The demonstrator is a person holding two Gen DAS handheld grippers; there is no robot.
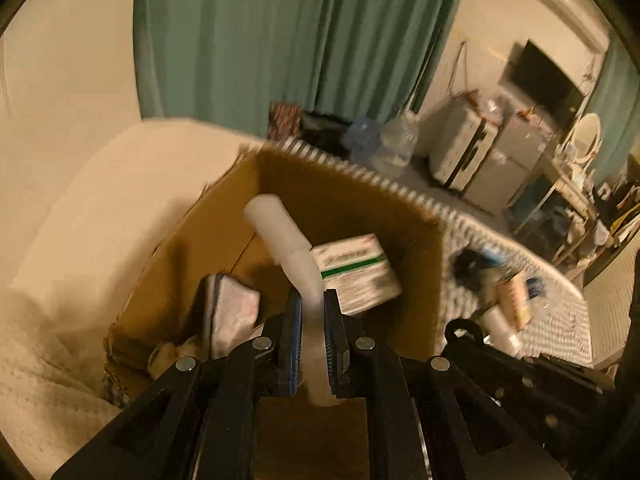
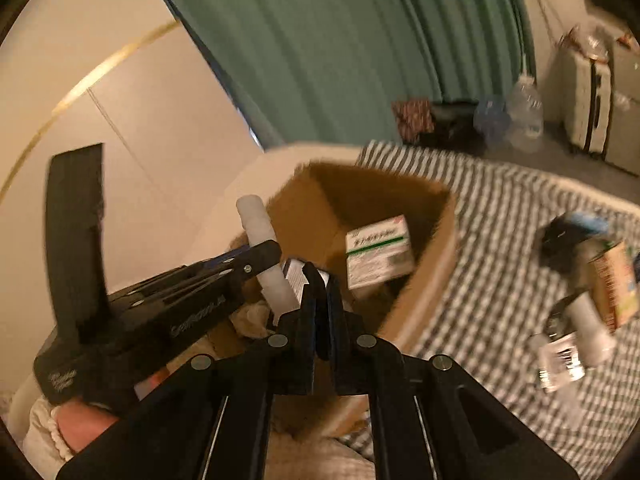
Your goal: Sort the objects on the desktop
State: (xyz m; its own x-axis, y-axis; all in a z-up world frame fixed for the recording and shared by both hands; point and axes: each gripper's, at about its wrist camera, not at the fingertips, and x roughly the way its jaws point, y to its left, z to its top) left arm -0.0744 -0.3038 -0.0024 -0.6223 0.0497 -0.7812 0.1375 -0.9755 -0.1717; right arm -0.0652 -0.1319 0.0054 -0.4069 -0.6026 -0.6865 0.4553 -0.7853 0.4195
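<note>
My left gripper point(image 1: 312, 300) is shut on a white plastic bottle point(image 1: 280, 236) and holds it tilted over an open cardboard box point(image 1: 424, 280). The box holds a white carton with a green stripe point(image 1: 356, 276) and a flat grey-edged packet point(image 1: 228, 312). In the right wrist view my right gripper point(image 2: 322, 276) is shut and empty at the box's point(image 2: 436, 264) near rim; the left gripper point(image 2: 256, 258) with the bottle point(image 2: 264, 248) is to its left. Several loose objects point(image 2: 584, 280) lie on the striped cloth point(image 2: 500, 240).
A cream pillow point(image 1: 100, 216) lies left of the box. Green curtains point(image 1: 280, 32) hang behind. Water bottles point(image 1: 396, 140), a suitcase point(image 1: 464, 152) and a cluttered shelf point(image 1: 560, 184) stand on the floor to the right. The loose objects point(image 1: 504, 296) sit right of the box.
</note>
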